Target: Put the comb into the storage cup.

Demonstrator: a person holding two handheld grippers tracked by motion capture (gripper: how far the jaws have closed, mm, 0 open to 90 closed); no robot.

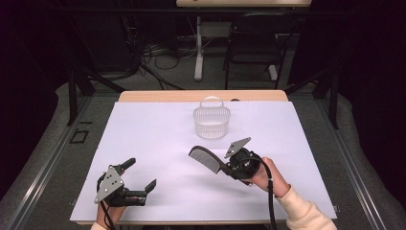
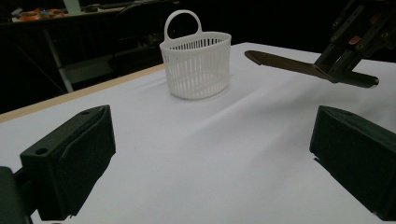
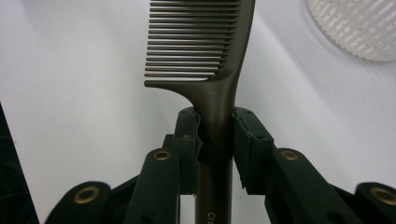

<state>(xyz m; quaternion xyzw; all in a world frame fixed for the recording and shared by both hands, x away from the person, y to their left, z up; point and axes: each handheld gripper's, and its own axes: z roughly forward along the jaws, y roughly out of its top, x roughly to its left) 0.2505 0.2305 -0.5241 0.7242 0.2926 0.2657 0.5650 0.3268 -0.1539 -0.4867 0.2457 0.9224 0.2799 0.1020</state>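
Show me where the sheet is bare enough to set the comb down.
Bare sheet spans the left gripper to the basket, and lies right of the basket. The right gripper, shut on the comb, crowds the centre-right in front of the basket.

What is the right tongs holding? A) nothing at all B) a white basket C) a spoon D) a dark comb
D: in the right gripper view the right tongs are clamped on the handle of the dark comb, while the white basket stands apart on the table.
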